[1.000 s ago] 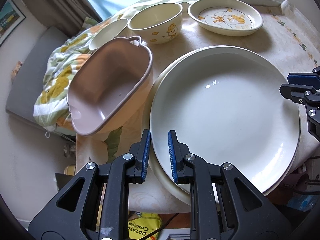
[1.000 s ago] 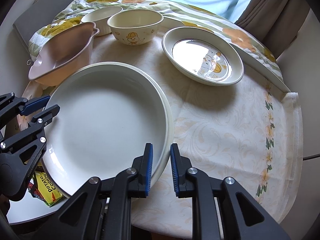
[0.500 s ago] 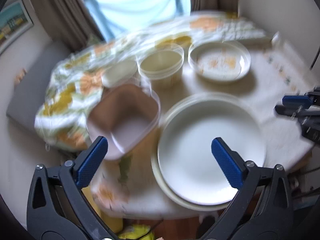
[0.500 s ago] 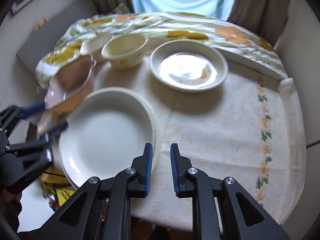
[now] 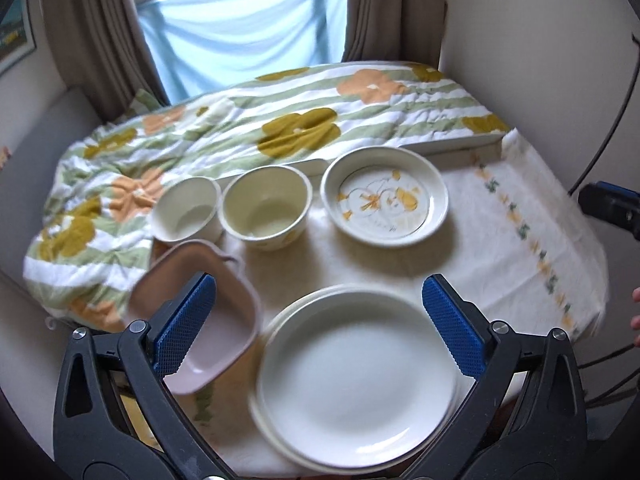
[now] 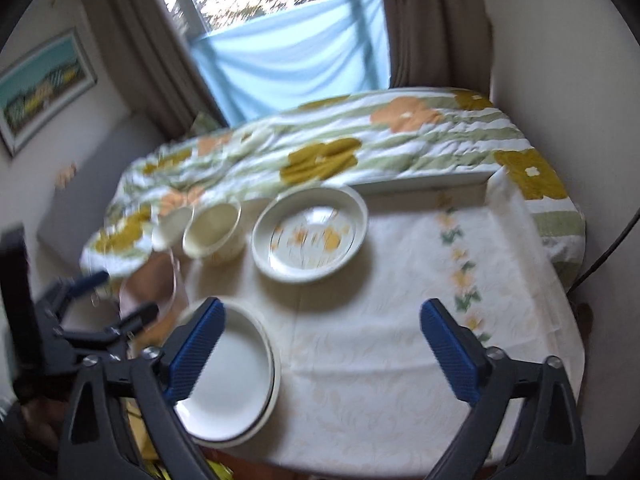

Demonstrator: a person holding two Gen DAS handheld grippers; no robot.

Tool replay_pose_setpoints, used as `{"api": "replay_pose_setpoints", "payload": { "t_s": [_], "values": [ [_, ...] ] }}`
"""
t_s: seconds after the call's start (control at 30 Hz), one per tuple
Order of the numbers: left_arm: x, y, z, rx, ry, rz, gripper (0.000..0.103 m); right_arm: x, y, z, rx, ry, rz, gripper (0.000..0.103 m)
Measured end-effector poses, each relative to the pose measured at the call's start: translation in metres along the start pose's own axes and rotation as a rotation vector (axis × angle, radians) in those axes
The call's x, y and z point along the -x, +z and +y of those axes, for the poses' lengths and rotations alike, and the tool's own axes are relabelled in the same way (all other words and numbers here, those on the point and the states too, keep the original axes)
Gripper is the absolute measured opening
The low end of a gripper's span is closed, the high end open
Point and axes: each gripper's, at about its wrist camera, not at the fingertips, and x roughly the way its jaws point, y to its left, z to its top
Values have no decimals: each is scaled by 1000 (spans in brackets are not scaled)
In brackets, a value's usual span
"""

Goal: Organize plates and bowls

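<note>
Two stacked white plates [image 5: 356, 380] lie at the table's near edge; they also show in the right wrist view [image 6: 228, 376]. A pink handled dish [image 5: 200, 320] sits tilted to their left. Behind stand a small white bowl [image 5: 186, 210], a cream bowl [image 5: 266, 210] and a deep plate with a cartoon print [image 5: 384, 196], which also shows in the right wrist view [image 6: 312, 236]. My left gripper [image 5: 320, 324] is wide open and empty above the stack. My right gripper [image 6: 320, 348] is wide open and empty over the tablecloth.
A floral quilt [image 5: 240, 128] covers the table's back half. The patterned tablecloth [image 6: 400, 340] covers the right part. A window with curtains stands behind. A yellow packet [image 6: 216, 468] lies below the table's near edge.
Both grippers let go of the white plate, opened wide and pulled back and up from the table. The plate now rests on the one below.
</note>
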Motion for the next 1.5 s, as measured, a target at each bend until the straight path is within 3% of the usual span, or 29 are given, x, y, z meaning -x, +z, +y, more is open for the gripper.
{"api": "replay_pose_setpoints", "payload": {
  "t_s": [0.1,0.17,0.23,0.37,0.43,0.5,0.57,0.67,0.8,0.93,1.1,1.23,1.27,1.4,1.5],
  "values": [
    [-14,13,-2,97,-57,33,103,-7,25,-8,67,-35,-1,102],
    [-27,22,-3,173,-112,48,103,-24,40,-11,116,-53,72,102],
    [-43,27,-7,220,-118,71,103,-42,53,-17,154,-68,113,102],
    [-85,33,-11,334,-96,140,102,-77,73,-33,233,0,151,102],
    [-107,32,-10,383,-86,178,102,-109,83,-42,281,45,213,102],
    [-133,28,-12,444,-73,219,97,-135,87,-51,306,89,263,102],
    [-151,25,-13,482,-69,249,84,-165,89,-58,332,158,320,102],
    [-174,22,-13,525,-41,285,73,-196,91,-62,375,226,360,101],
    [-196,18,-9,580,-20,318,55,-233,93,-59,424,287,428,68],
    [-207,16,-7,608,-13,332,51,-256,96,-55,442,319,447,57],
    [-215,18,-4,628,1,331,45,-267,99,-57,435,346,436,53],
    [-219,23,-5,618,22,330,25,-274,100,-54,460,371,449,33],
    [-220,23,-5,618,24,330,24,-277,101,-54,459,374,451,32],
    [-220,27,-9,604,38,325,21,-281,100,-53,471,400,463,17],
    [-219,27,-8,611,42,324,20,-287,97,-53,464,417,484,15]
  ]
}}
